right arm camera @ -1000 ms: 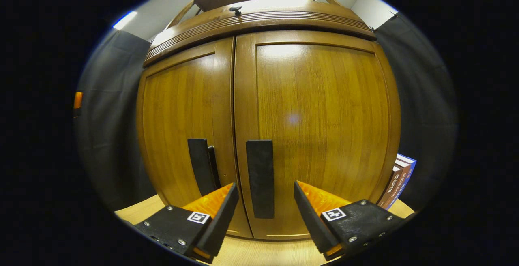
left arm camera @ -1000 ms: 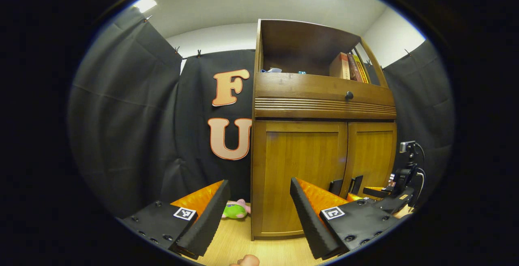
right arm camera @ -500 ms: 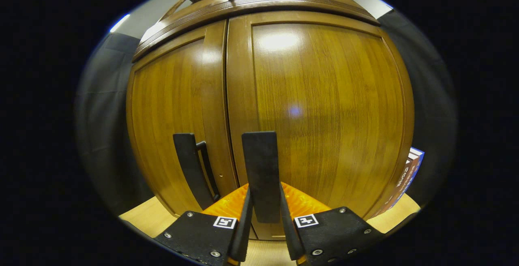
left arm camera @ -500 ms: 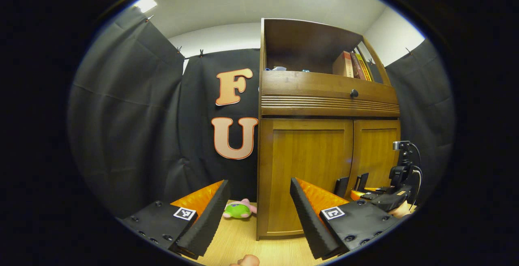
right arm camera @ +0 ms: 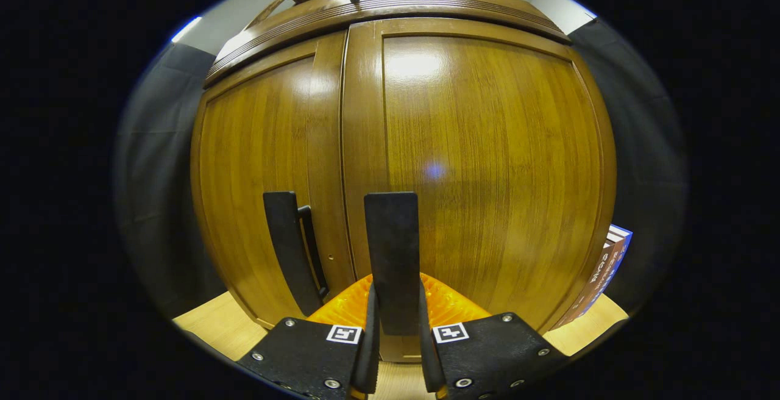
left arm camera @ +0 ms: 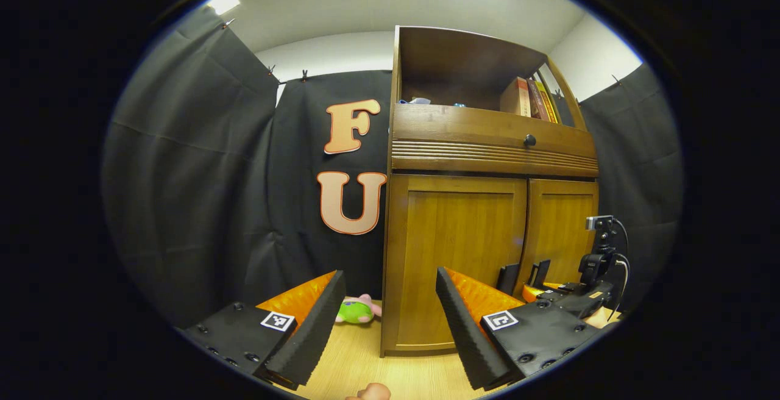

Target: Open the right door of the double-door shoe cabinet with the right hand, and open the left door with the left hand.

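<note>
my right hand-held gripper (right arm camera: 395, 351) is clamped on the right door's handle (right arm camera: 392, 247), low down, so i can swing the door out. my left hand-held gripper (left arm camera: 384, 321) hangs open, well back from the left door (left arm camera: 454, 260), waiting its turn.

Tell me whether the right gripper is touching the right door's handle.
Touching. In the right gripper view, the right gripper has both fingers pressed against the sides of the right door's black handle, no gap showing.
</note>
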`<action>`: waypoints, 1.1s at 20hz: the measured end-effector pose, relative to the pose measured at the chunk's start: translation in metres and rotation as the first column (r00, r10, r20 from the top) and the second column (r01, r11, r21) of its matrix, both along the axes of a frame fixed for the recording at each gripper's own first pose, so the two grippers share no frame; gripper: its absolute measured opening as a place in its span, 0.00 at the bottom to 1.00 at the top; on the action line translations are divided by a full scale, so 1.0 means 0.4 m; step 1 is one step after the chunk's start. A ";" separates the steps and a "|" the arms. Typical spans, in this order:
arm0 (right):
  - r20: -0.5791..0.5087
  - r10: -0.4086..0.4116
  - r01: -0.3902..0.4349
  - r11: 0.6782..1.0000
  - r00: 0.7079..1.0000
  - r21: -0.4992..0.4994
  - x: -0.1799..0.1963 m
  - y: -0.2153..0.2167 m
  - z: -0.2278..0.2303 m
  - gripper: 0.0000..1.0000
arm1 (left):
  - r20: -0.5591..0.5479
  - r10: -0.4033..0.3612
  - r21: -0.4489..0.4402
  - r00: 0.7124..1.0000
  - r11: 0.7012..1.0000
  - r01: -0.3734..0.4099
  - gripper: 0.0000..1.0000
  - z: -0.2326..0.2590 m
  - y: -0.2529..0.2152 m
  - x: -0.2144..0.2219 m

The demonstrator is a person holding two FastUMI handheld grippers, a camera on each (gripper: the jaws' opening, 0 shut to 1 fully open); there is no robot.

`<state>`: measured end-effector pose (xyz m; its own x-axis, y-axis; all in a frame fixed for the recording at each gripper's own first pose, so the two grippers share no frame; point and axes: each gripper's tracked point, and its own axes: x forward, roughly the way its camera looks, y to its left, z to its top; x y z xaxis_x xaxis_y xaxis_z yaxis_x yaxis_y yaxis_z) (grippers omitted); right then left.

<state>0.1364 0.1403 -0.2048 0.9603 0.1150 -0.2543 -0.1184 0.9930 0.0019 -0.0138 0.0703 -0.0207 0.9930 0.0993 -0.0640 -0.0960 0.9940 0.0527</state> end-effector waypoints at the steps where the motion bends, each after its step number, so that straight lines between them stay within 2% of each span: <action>1: -0.002 0.003 -0.003 1.000 1.000 0.003 -0.007 -0.001 0.002 0.29 | 0.003 0.002 0.000 1.000 1.000 -0.002 0.96 0.006 -0.002 -0.007; 12: 0.007 0.045 -0.045 0.999 0.999 0.015 -0.118 -0.028 0.028 0.29 | 0.035 -0.026 0.008 0.999 1.000 0.025 0.94 0.052 -0.051 -0.076; 17: 0.019 0.069 -0.070 0.997 0.997 0.026 -0.175 -0.047 0.036 0.29 | 0.036 -0.020 0.011 0.999 1.000 0.019 0.98 0.061 -0.054 -0.097; 18: 0.025 0.069 -0.070 0.997 0.997 0.023 -0.182 -0.051 0.039 0.33 | 0.037 -0.021 0.012 0.999 1.000 0.020 0.98 0.061 -0.059 -0.101; 19: 0.028 0.071 -0.071 0.997 0.997 0.022 -0.189 -0.054 0.042 0.29 | 0.038 -0.022 0.012 0.999 1.000 0.022 0.98 0.063 -0.063 -0.104; 22: 0.029 0.074 -0.075 0.997 0.997 0.028 -0.222 -0.071 0.045 0.29 | 0.043 -0.033 0.020 0.999 0.999 0.032 0.98 0.069 -0.083 -0.112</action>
<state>0.0475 0.1119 -0.1868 0.9554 0.1932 -0.2233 -0.1923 0.9810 0.0260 -0.0586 0.0371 0.0069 0.9975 0.0680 -0.0191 -0.0665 0.9954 0.0689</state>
